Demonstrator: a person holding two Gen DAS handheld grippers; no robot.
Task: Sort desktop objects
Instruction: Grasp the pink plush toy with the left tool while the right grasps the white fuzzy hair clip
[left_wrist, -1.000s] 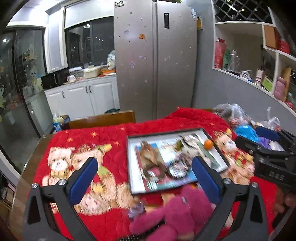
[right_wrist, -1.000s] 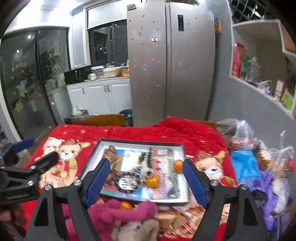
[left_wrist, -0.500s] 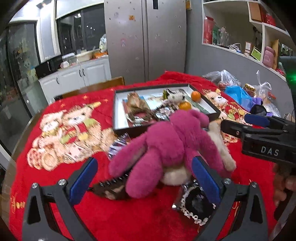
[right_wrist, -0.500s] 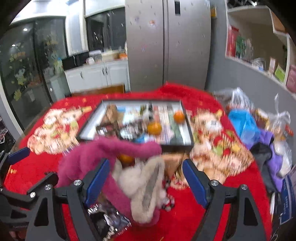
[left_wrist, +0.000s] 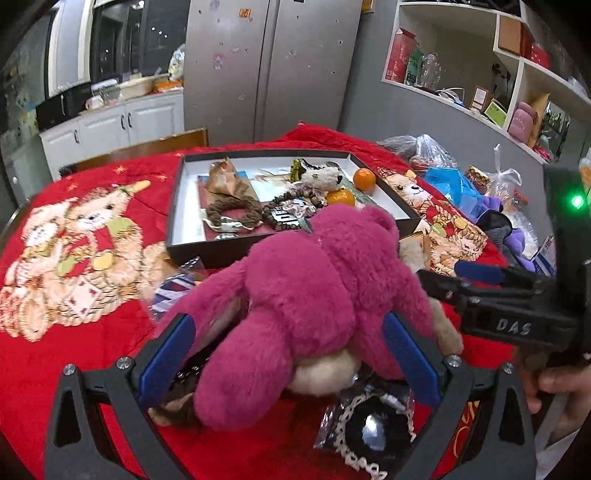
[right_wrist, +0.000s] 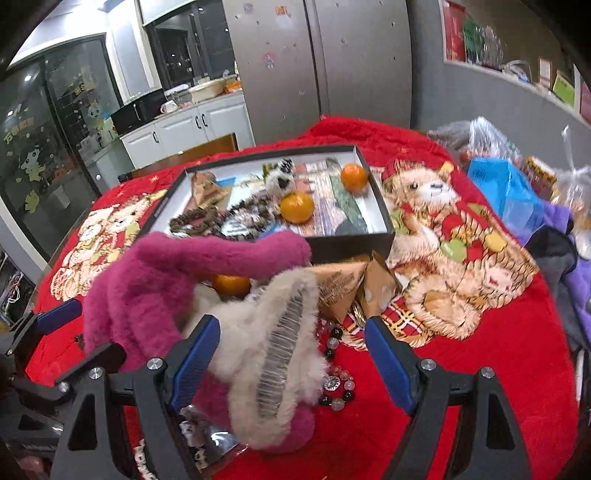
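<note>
A magenta plush toy (left_wrist: 306, 302) lies on the red blanket in front of a shallow black-rimmed tray (left_wrist: 177, 206). My left gripper (left_wrist: 288, 362) is open, its blue fingers on either side of the plush. My right gripper (right_wrist: 291, 358) is open over the plush's beige foot (right_wrist: 273, 354); the magenta body (right_wrist: 155, 280) is to its left. The tray (right_wrist: 376, 206) holds two oranges (right_wrist: 297, 207), bead strings, a small toy and papers. A third orange (right_wrist: 231, 284) lies behind the plush. My right gripper also shows in the left wrist view (left_wrist: 476, 273).
A bead bracelet (right_wrist: 336, 373) and brown paper packets (right_wrist: 347, 284) lie right of the plush. A black lace packet (left_wrist: 373, 432) sits near my left gripper. Plastic bags and clothes (left_wrist: 491, 206) crowd the table's right side. A fridge and cabinets stand behind.
Both grippers have moved down and forward to the magenta plush, which now fills the space between the left fingers. The tray has receded in both views.
</note>
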